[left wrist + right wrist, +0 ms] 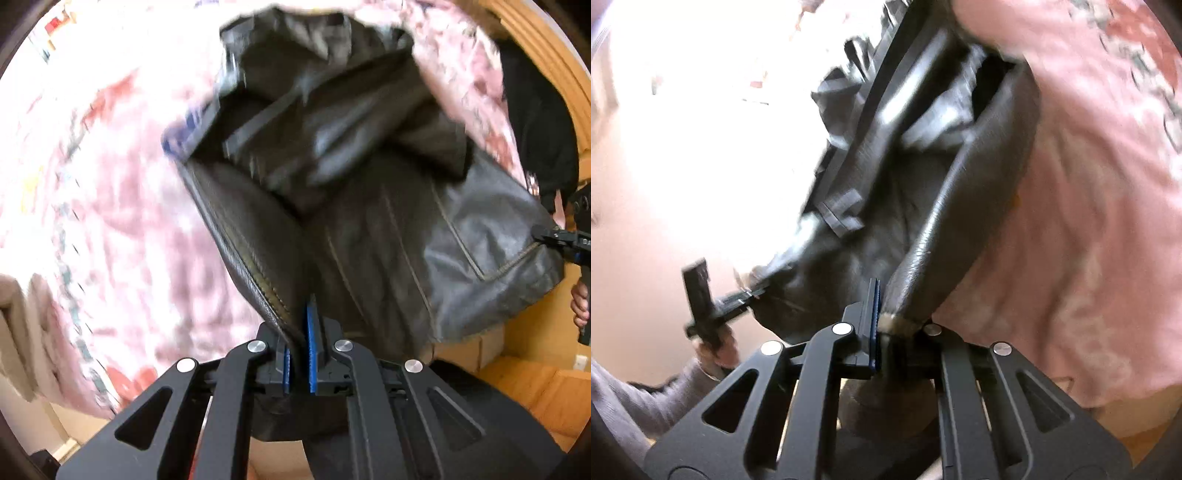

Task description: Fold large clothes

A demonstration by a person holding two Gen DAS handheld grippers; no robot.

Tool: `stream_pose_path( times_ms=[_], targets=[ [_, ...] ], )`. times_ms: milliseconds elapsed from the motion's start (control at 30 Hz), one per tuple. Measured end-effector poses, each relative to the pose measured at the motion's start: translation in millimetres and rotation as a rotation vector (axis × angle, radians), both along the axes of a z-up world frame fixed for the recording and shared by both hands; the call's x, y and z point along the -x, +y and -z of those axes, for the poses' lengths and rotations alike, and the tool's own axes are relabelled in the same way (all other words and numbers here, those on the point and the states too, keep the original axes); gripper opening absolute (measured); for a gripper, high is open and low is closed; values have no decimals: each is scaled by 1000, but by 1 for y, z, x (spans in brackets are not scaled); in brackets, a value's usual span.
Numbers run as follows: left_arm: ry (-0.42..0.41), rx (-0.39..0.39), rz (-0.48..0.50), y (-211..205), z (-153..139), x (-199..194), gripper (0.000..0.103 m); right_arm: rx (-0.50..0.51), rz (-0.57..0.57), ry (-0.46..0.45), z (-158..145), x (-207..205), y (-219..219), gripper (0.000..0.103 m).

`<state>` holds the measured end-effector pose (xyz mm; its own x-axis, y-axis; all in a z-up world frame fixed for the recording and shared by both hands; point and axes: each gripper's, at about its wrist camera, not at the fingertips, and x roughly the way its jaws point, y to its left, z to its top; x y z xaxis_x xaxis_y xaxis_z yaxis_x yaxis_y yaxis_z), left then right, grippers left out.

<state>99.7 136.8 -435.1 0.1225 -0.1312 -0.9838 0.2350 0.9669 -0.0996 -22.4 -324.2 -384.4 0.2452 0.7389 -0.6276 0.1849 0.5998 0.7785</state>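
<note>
Over pink flowered bedspread (110,206), dark leather jacket (369,206) hangs slack between two grippers. Left gripper (300,332) pinches zipper edge between blue pads, jaws pressed together on it. Right gripper (886,325) clamps jacket hem corner. Left view: right gripper grips jacket's far edge, hand (580,306) on handle.

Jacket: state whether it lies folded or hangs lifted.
Lifted, not folded. The jacket hangs crumpled from the left gripper and right gripper, each shut on an edge, above the pink bedding.
</note>
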Motion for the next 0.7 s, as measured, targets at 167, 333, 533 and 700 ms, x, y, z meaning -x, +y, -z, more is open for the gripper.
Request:
stream_pose_path(
  times_ms=[167, 333, 533, 700],
  targets=[
    [-123, 13, -55, 7, -30, -46, 4, -58, 128, -100, -34, -53, -34, 7],
    [-205, -15, -68, 14, -23, -108, 4, -33, 125, -187, -54, -120, -40, 7],
    [-247, -10, -166, 36, -20, -212, 4, -43, 171, -227, -64, -217, -50, 7],
    [-279, -81, -173, 44, -13, -315, 4, 4, 195, -240, -61, -317, -70, 7]
  ],
)
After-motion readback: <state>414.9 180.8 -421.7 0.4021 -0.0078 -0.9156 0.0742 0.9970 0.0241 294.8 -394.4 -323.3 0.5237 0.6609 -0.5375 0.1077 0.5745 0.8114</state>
